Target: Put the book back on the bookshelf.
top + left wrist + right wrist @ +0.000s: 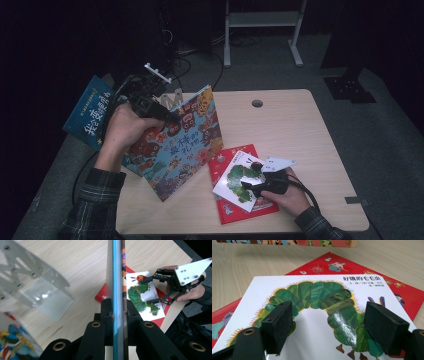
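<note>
Hidden or unclear: the left gripper was mostly covered by the person's left hand in the high view; the room beyond the table was dark; the blue book hung off the table's left edge, partly behind the hand and cut by shadow; a clear plastic stand showed blurred in the left gripper view.

Picture book, look: the picture book had a busy cover of orange, blue and red cartoon figures with large characters; in the left gripper view it appeared edge-on as a thin teal and brown strip.

Picture book, place: it stood tilted on its lower corner on the table, left of the caterpillar book, well apart from it.

Left fingers: clamped on the picture book's upper edge, one jaw pressed against each face.

Caterpillar book, look: white cover, green caterpillar with a red head, dark title characters.

Caterpillar book, place: flat on top of a red book, right of the picture book.

Right fingers: the right gripper held its jaws spread apart, low over the caterpillar book, one finger at each side of the caterpillar's body; whether they touched the cover could not be told.
</note>
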A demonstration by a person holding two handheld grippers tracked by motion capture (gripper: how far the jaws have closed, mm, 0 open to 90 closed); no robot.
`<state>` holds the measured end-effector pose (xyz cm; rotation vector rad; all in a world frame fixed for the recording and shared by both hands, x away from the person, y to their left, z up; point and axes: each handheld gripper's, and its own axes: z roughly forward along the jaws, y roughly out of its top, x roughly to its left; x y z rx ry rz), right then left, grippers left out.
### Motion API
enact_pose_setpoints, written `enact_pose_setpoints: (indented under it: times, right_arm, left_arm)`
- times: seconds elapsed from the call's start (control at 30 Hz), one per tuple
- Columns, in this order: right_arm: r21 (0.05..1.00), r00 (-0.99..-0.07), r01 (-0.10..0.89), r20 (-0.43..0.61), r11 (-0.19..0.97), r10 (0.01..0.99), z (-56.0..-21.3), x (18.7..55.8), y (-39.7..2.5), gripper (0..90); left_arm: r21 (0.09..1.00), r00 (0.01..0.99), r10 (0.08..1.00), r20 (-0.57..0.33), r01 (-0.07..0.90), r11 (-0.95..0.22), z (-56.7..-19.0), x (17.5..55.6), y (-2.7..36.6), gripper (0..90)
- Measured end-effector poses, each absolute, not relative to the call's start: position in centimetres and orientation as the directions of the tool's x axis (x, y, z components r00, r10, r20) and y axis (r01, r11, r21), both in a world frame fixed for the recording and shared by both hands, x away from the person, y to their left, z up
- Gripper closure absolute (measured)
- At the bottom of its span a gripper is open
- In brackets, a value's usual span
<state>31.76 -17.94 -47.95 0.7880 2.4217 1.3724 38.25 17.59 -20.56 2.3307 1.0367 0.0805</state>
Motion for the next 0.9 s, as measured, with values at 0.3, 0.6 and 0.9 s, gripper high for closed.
enact_pose_setpoints:
  times: [0.3,0.6,0.9]
  right_arm:
    - [0.849,-0.823,0.33,0.045,0.412,0.566,-48.0,31.8,-17.9,22.2]
    - [0.848,-0.824,0.33,0.044,0.415,0.564,-47.9,31.8,-17.9,22.2]
    - [0.846,-0.825,0.33,0.042,0.419,0.564,-47.9,31.8,-17.9,22.2]
  left_arm:
    - [0.535,0.662,0.726,-0.185,0.688,-0.491,-20.0,37.8,20.4,80.9]
    - [0.543,0.605,0.775,-0.184,0.719,-0.433,-19.2,37.2,23.5,80.9]
    - [0.541,0.53,0.826,-0.192,0.76,-0.362,-18.7,36.7,26.8,80.9]
